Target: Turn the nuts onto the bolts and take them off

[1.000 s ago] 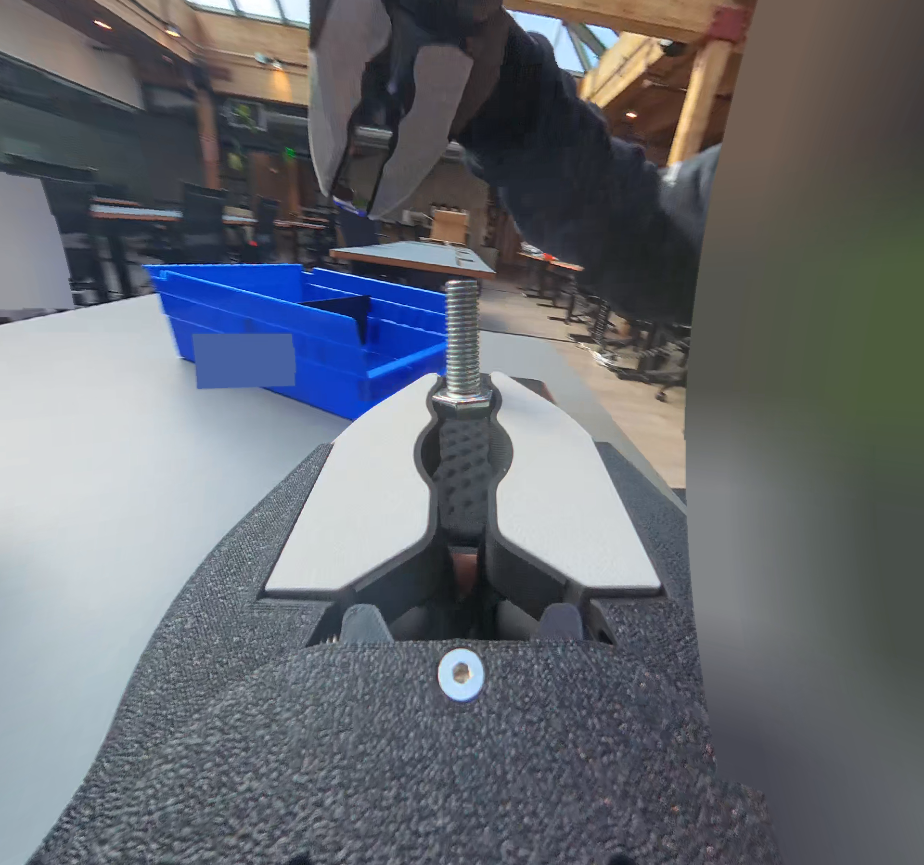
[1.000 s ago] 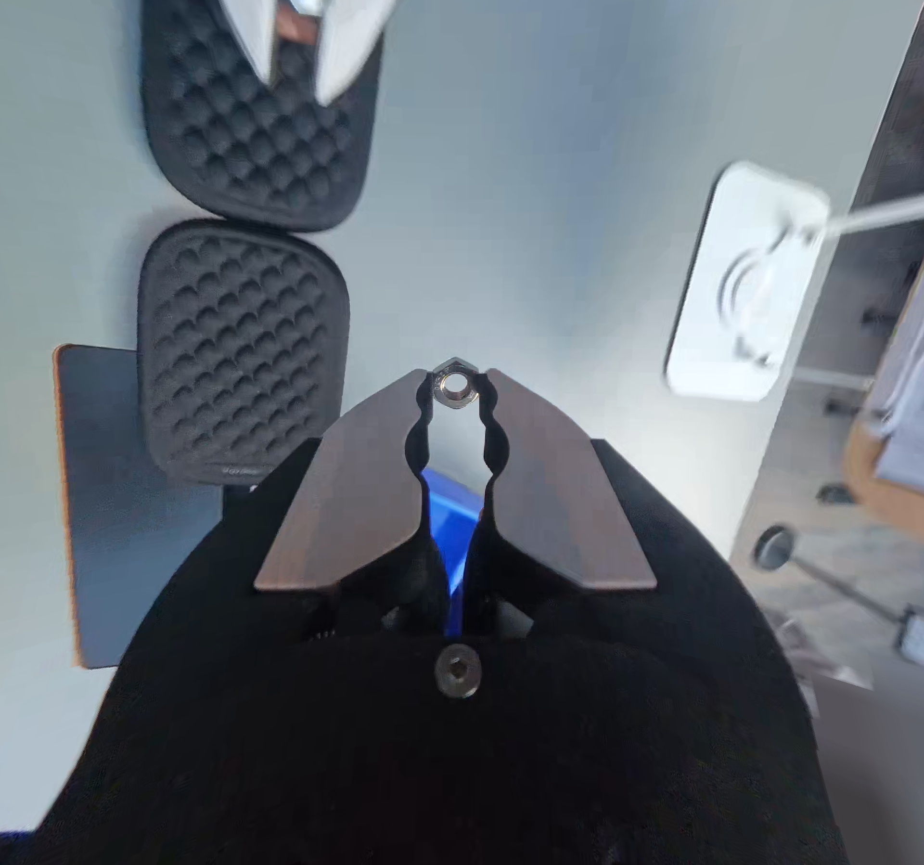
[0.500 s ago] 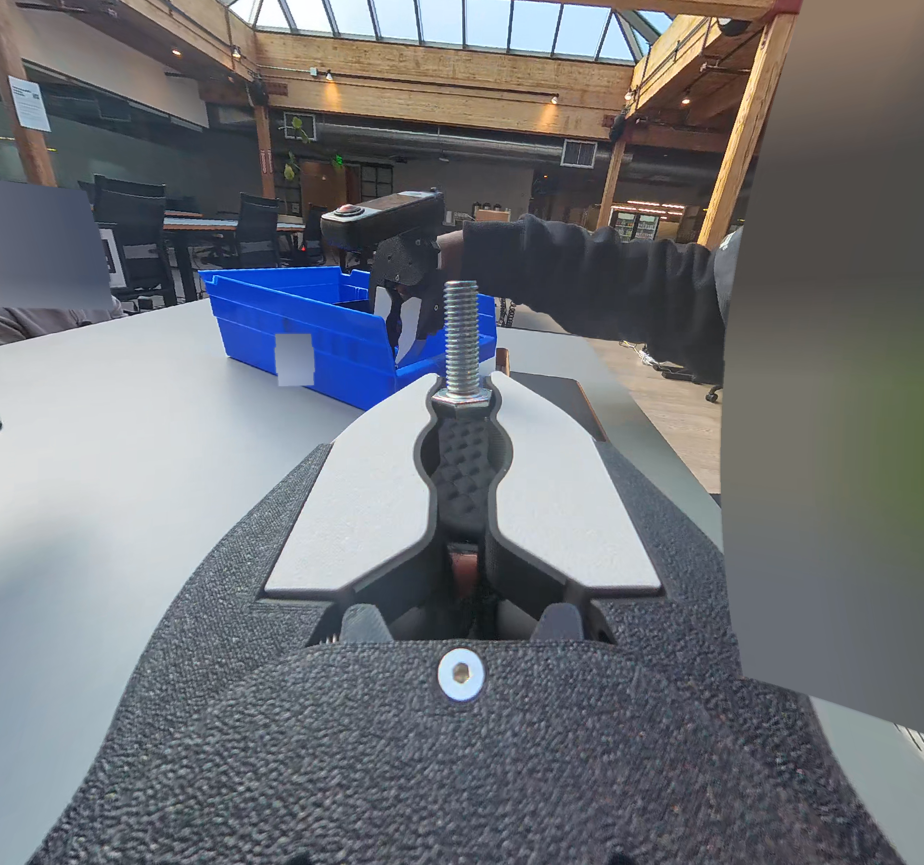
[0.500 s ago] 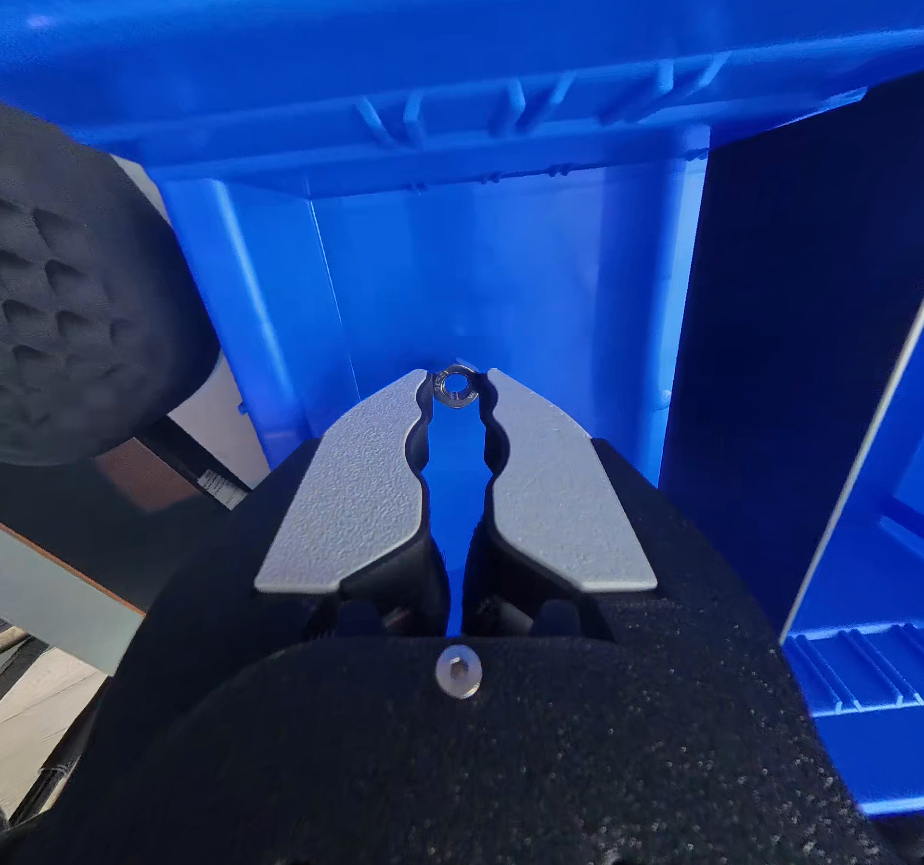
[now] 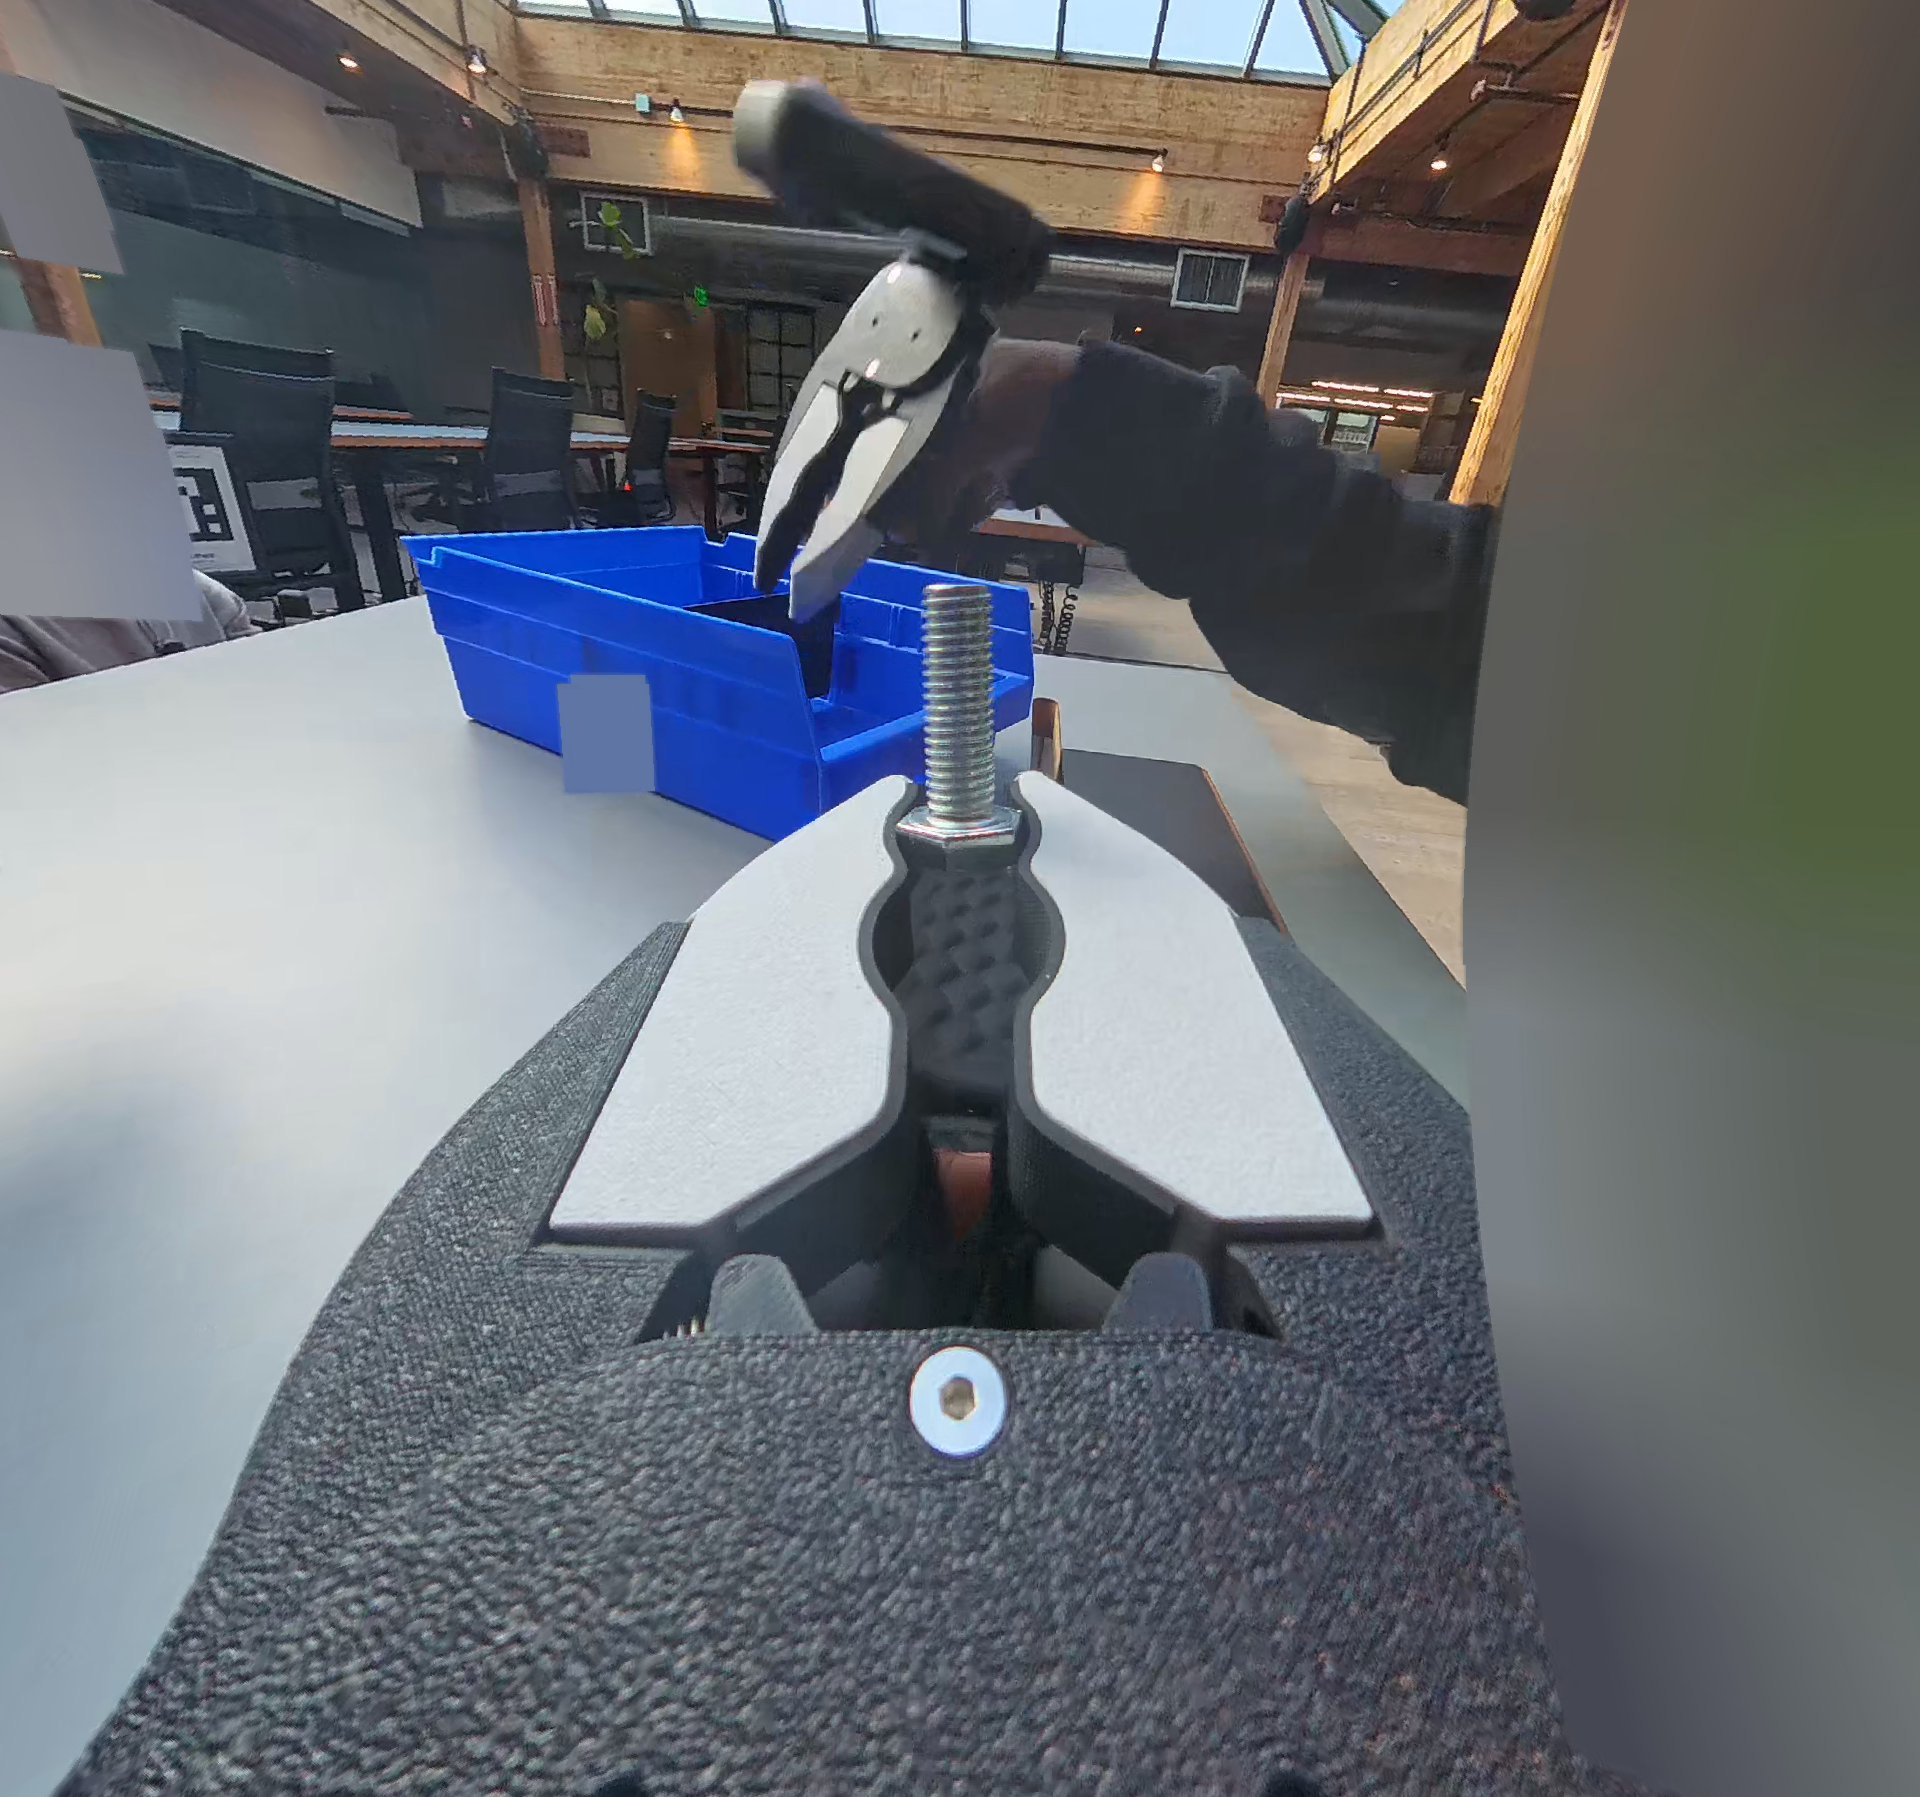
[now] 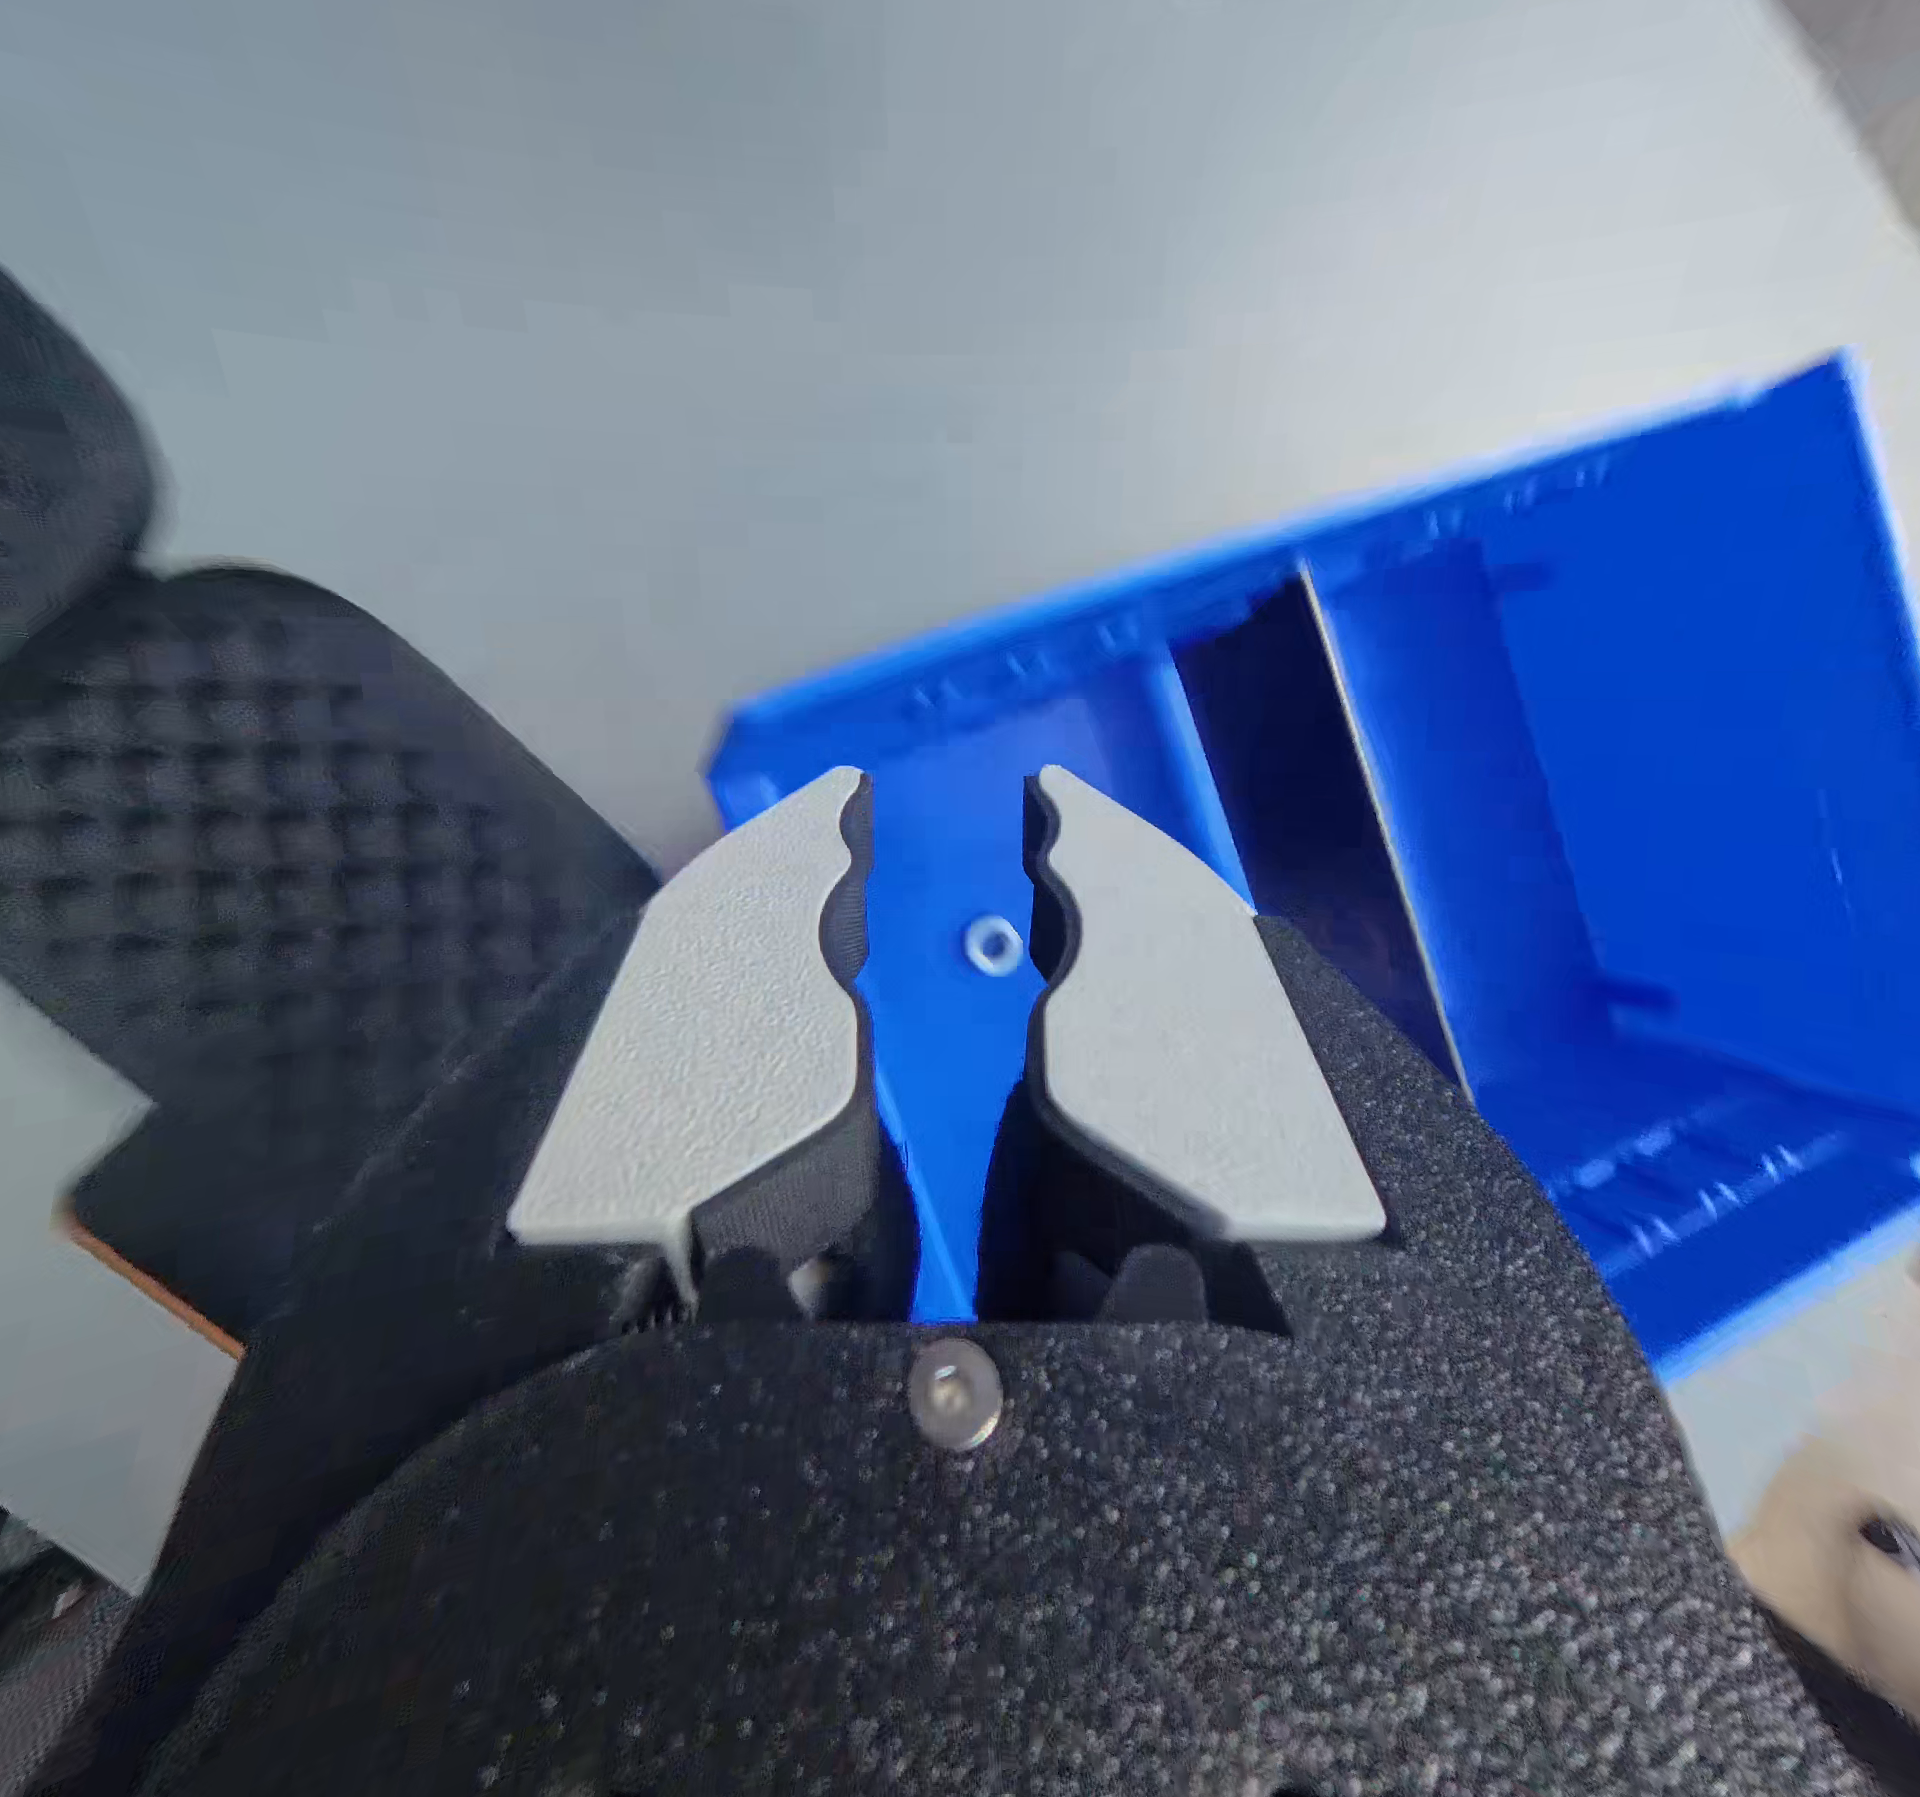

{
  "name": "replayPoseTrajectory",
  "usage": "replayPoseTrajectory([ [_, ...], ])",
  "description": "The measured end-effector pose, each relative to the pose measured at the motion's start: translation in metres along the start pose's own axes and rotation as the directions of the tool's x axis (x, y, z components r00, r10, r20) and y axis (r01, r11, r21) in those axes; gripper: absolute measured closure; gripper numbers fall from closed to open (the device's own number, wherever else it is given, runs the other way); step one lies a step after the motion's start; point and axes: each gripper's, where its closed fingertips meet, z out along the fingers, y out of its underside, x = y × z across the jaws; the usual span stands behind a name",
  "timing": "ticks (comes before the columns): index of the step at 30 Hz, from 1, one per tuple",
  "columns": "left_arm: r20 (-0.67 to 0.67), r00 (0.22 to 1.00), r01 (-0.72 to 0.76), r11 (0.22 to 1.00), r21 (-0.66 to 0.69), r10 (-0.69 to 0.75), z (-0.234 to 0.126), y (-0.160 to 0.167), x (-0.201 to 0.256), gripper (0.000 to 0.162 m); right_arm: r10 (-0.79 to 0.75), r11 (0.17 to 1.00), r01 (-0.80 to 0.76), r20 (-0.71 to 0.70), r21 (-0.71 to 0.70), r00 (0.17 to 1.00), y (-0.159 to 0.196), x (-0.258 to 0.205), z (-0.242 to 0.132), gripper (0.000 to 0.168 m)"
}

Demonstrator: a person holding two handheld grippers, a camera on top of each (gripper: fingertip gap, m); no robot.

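Left wrist view showed my left gripper (image 5: 961, 802) clamped on the hexagonal head of a silver threaded steel bolt (image 5: 957, 698), which stood upright from the fingertips, its long axis vertical and its bare threaded end pointing at the ceiling. Beyond it I saw the blue plastic bin (image 5: 644, 646) on the grey table (image 5: 260, 864), with my right gripper (image 5: 816, 568) hanging over the bin, tilted downward, fingers parted and holding nothing. Right wrist view looked down between those narrowly spread fingers (image 6: 1174, 1020) at a small silver hexagonal nut (image 6: 989, 945) lying flat on the bin's floor (image 6: 935, 916), apart from both fingers, its hole facing up at me. A black divider (image 6: 1278, 760) walled off the next compartment. A black dimpled pad (image 6: 270, 812) lay beside the bin.
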Motion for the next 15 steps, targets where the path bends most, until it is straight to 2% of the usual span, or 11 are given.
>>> replayPoseTrajectory([
  [3, 0.009, 1.0, 0.002, 1.0, -0.001, -0.002, 0.0, 0.0, -0.001, 0.148, -0.073, 0.926, -0.009, 0.201, 0.378, 0.977, -0.067, -0.085, -0.028, 0.141],
  [5, 0.017, 1.0, 0.002, 1.0, 0.002, -0.002, 0.0, 0.0, -0.002, 0.148, -0.169, 0.859, -0.035, 0.348, 0.51, 0.922, -0.09, -0.149, -0.035, 0.141],
  [7, 0.018, 1.0, -0.004, 1.0, 0.002, 0.004, 0.0, 0.0, -0.002, 0.148, -0.22, 0.832, -0.068, 0.439, 0.551, 0.871, -0.101, -0.196, -0.03, 0.14],
  [9, 0.019, 1.0, -0.012, 1.0, -0.003, 0.012, 0.0, 0.0, -0.001, 0.148, -0.237, 0.813, -0.108, 0.495, 0.572, 0.836, -0.11, -0.223, -0.023, 0.139],
  [12, 0.019, 1.0, -0.021, 1.0, -0.013, 0.021, 0.001, 0.002, 0.0, 0.147, -0.229, 0.773, -0.182, 0.535, 0.608, 0.814, -0.126, -0.234, -0.022, 0.141],
  [15, 0.015, 0.999, -0.036, 0.999, -0.026, 0.036, 0.002, 0.003, 0.002, 0.148, -0.234, 0.771, -0.178, 0.532, 0.612, 0.814, -0.133, -0.238, -0.021, 0.159],
])
